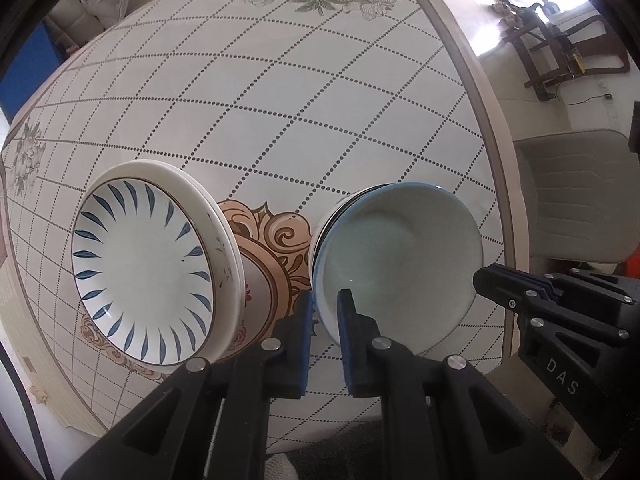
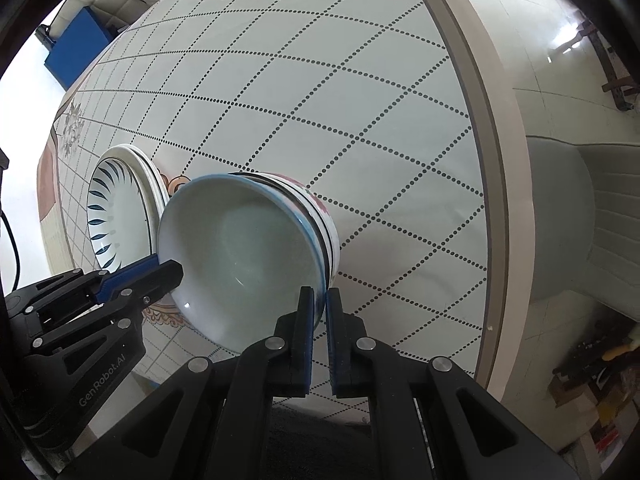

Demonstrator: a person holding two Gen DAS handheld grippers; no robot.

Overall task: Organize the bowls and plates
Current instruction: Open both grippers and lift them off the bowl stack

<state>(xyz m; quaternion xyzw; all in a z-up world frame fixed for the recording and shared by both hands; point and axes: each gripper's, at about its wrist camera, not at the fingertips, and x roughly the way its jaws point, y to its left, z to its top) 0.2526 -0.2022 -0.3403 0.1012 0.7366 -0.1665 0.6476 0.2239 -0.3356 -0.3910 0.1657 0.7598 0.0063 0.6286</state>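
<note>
At the bottom centre of the left wrist view, the left gripper point(image 1: 325, 312) has its blue-padded fingers one on each side of the near rim of the top bowl point(image 1: 400, 256), the pale blue-edged one; a narrow gap shows between the pads with the rim in it, so the tongs read as clenched on that rim. In the right wrist view the right gripper point(image 2: 320, 308) sits at the bottom centre and does the same at the opposite side of the top bowl point(image 2: 240, 256), its two pads pinched nearly together with the bowl's edge between them. Each tong appears in the other's view: the right one enters from the right edge at the bowl's rim, the left one from the lower left. The bowl is the uppermost of a nested stack of bowls point(image 2: 324, 236); at least three rims can be counted, one banded with dark lines, one with pink flowers, though the exact count below is hard to tell. Just beside it, to the left in both views and not touching, stands a stack of plates point(image 1: 144, 268), the top one painted with blue leaf strokes, with at least two white rims beneath. Both stacks rest on the table point(image 1: 320, 120), covered in a dotted diamond grid with an ornate brown medallion between the stacks. Beyond the table's edge, on the right, is a pale padded chair point(image 1: 576, 196).
</note>
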